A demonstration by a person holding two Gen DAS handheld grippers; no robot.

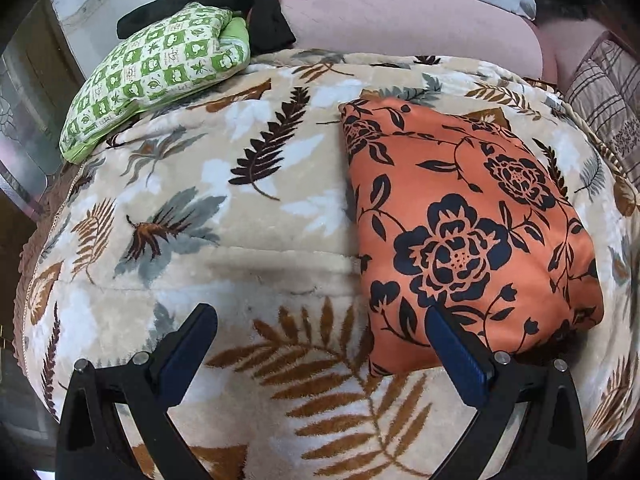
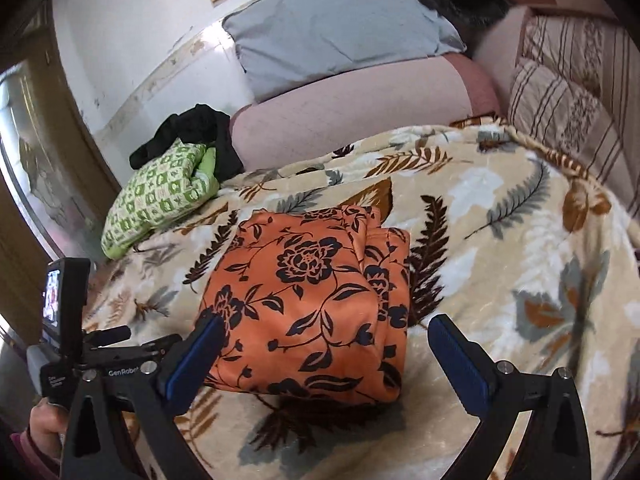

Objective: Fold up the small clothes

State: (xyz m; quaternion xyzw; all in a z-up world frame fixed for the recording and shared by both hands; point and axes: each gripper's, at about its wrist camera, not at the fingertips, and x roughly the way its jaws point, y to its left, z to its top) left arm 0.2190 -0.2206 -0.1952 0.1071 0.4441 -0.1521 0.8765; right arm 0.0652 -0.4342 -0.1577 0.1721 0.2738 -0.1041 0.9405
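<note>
The orange cloth (image 2: 308, 304), printed with dark flowers, lay folded into a compact rectangle on the leaf-patterned blanket (image 2: 500, 208) covering the bed. In the right wrist view its stacked folded edges (image 2: 380, 248) showed along the right side. In the left wrist view the same cloth (image 1: 468, 232) sat to the right of centre, flat on the blanket (image 1: 240, 208).

The left gripper (image 1: 320, 340) hovered at the near edge with its jaws wide apart and nothing between them. Its right finger (image 1: 456, 360) overlapped the near left corner of the cloth in the picture; contact could not be confirmed. The right gripper (image 2: 324, 356) likewise stood open, its jaws set either side of the near end of the cloth and holding nothing. Whether its left finger (image 2: 196, 360) touched the cloth could not be told.

At the far left, a green checked cloth (image 1: 156, 76) lay folded on the blanket, with a black garment (image 1: 240, 4) bunched behind it. Both were well apart from the orange cloth. A grey pillow (image 2: 340, 32) rested at the far end against the wall. A hand (image 2: 46, 420) gripped the left tool's handle at the near left of the right wrist view.
</note>
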